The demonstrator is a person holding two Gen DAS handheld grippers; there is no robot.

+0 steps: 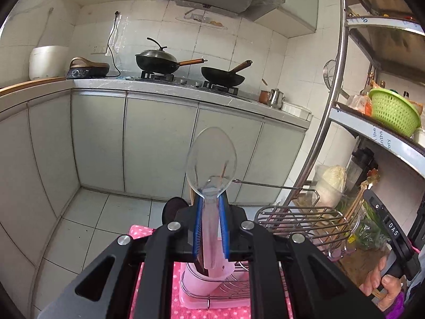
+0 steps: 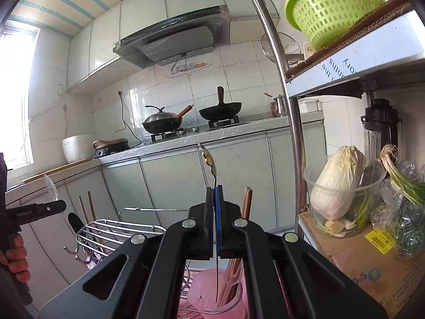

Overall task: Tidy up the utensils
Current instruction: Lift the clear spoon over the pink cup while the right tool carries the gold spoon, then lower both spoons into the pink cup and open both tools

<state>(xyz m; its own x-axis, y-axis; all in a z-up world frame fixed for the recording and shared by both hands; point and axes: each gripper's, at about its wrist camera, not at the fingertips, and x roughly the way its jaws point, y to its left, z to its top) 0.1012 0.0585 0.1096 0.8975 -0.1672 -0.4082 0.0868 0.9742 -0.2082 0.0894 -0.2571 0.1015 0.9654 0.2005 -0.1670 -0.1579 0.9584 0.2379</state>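
Note:
My left gripper point(image 1: 210, 207) is shut on the handle of a clear plastic spoon point(image 1: 211, 159), bowl up, held over a pink utensil cup point(image 1: 209, 273). My right gripper point(image 2: 214, 199) is shut on a thin gold utensil point(image 2: 208, 159) with an ornate top end; its lower end hangs into a pink utensil cup point(image 2: 209, 295) that holds brown chopsticks point(image 2: 247, 202). The left gripper and its spoon point(image 2: 50, 188) show at the left of the right wrist view. The right gripper point(image 1: 382, 212) shows at the right edge of the left wrist view.
A chrome wire rack point(image 1: 300, 218) stands beside the cups on a pink dotted cloth point(image 1: 186, 292). A metal shelf unit point(image 2: 292, 133) on the right holds a green basket point(image 2: 329, 5), cabbage point(image 2: 337, 180), scallions and a cardboard box. The stove counter with woks point(image 1: 156, 61) lies beyond.

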